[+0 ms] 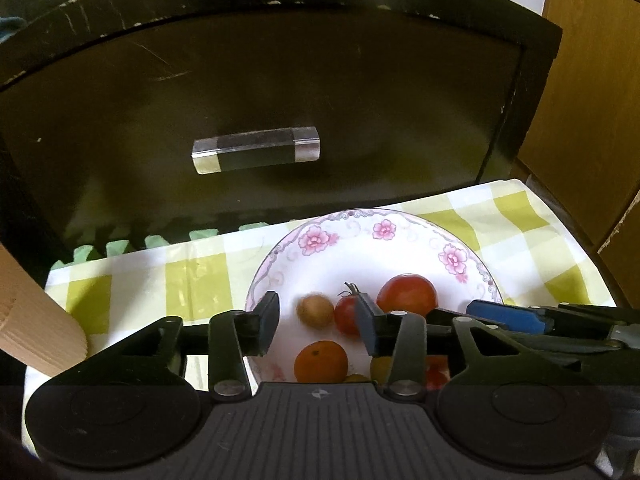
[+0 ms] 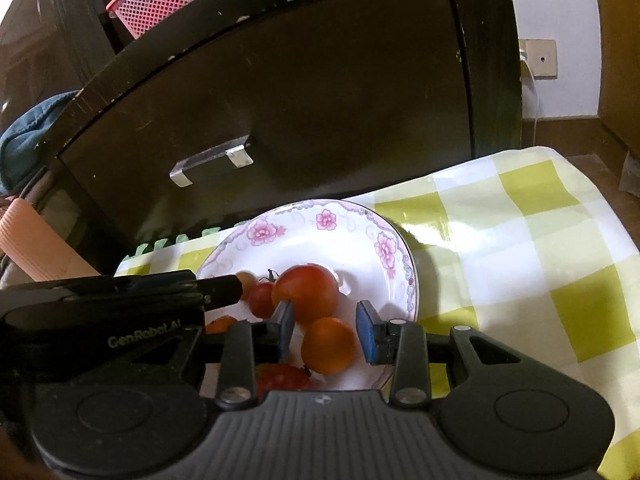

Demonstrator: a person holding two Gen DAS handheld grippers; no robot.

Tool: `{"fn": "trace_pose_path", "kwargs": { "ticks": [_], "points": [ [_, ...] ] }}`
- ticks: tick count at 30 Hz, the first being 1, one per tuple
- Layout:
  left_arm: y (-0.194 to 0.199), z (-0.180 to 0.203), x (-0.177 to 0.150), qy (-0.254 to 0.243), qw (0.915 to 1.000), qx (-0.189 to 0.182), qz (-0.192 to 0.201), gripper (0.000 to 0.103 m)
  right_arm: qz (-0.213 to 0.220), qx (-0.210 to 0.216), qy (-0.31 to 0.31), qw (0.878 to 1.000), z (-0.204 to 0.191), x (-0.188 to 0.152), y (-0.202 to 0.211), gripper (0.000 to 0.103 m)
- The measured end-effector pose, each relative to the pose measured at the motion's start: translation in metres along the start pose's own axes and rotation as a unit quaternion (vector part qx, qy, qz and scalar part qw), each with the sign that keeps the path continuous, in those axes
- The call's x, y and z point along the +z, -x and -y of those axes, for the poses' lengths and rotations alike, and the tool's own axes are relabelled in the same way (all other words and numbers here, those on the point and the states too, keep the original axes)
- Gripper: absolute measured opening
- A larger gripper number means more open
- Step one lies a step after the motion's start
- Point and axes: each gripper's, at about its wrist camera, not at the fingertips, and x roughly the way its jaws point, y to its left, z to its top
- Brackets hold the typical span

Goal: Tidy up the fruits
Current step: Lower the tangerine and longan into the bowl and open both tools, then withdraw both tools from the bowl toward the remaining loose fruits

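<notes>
Dark drawer front [image 1: 280, 100] just behind crowded plate [image 1: 360, 224]; bare cloth [image 2: 520, 240] rightward

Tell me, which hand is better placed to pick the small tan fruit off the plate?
Probably left: its tongs stand open with the tan fruit between the fingers. The right tongs frame an orange fruit instead.

You see a white floral-rimmed china plate [image 1: 404, 236] holding a large red tomato [image 1: 408, 294], a small stemmed red tomato [image 1: 347, 314], a tan round fruit [image 1: 315, 311] and an orange mandarin [image 1: 321, 361].
</notes>
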Motion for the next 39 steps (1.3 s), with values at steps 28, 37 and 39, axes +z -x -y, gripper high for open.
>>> {"fn": "trace_pose_path", "kwargs": {
  "ticks": [28,37,39],
  "points": [
    [0.053,-0.002,-0.009,-0.001,0.9998,0.007,0.020,0.061,0.022,-0.004,0.019,1.000,-0.020,-0.002,0.043,0.035],
    [0.067,-0.001,-0.015,0.003,0.9998,0.005,0.021,0.061,0.023,-0.004,0.023,0.999,-0.027,-0.007,0.057,0.035],
    [0.070,-0.001,-0.018,0.004,0.9998,0.004,0.020,0.061,0.022,-0.006,0.024,0.999,-0.029,-0.009,0.060,0.035]
  ]
}}
